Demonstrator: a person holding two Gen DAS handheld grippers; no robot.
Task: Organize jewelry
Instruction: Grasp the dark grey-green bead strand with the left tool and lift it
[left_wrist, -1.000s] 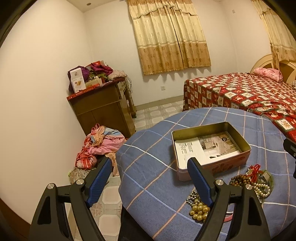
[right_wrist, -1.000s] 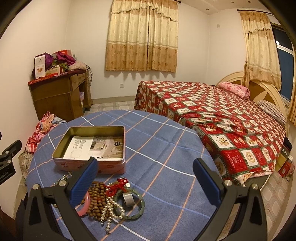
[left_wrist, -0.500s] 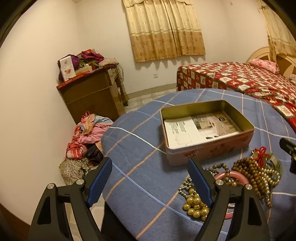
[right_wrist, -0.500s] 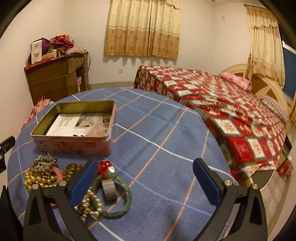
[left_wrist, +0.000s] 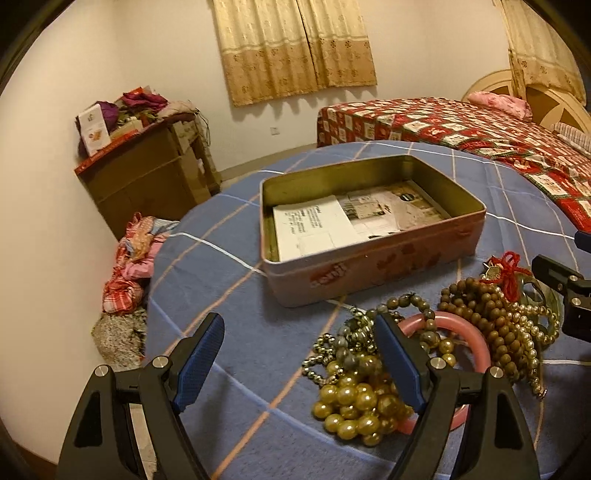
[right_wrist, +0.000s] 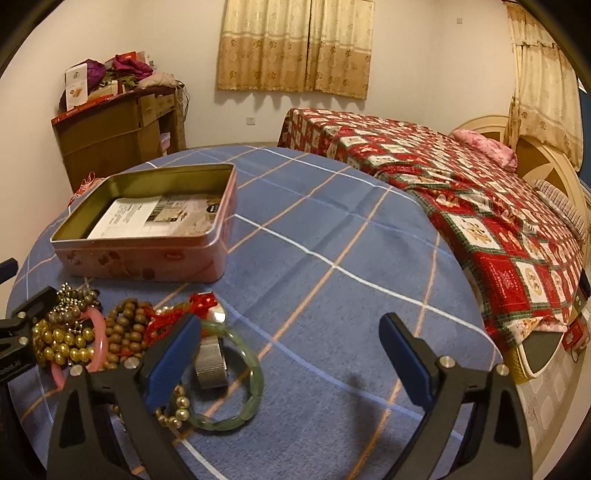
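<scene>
Now both cameras sit lower and closer to the counter (right_wrist: 332, 236) than a second ago; the jewelry pile fills more of each view.

Left tongs (left_wrist: 299, 354): prongs apart and closing, narrower than a second ago, nothing clamped. Between them lies only blue checked cloth. The right prong overlaps the gold bead necklace (left_wrist: 354, 402) and the pink bangle (left_wrist: 458, 328) at 4 o'clock in the left view; whether it touches them I cannot tell.

Right tongs (right_wrist: 291, 354): prongs wide apart, nothing between them but cloth. The left prong stands over the pile's edge, just beside the green bangle (right_wrist: 251, 391) and the metal mesh band (right_wrist: 210, 365) at 7 o'clock in the right view.

Jewelry lies heaped on the counter, outside the tin (left_wrist: 373, 273). In the left view the brown wooden beads (left_wrist: 487, 317), a pearl strand (left_wrist: 528, 343) and a red tassel (left_wrist: 509, 269) sit at 3 o'clock. The tin stands open just behind the pile, at 12 o'clock from it, holding printed paper (left_wrist: 321, 229) only.

Earlier the bed (right_wrist: 461, 192) and curtains (right_wrist: 295, 48) took up more of the frame; the cabinet (left_wrist: 147, 177) stays at 10 o'clock.
</scene>
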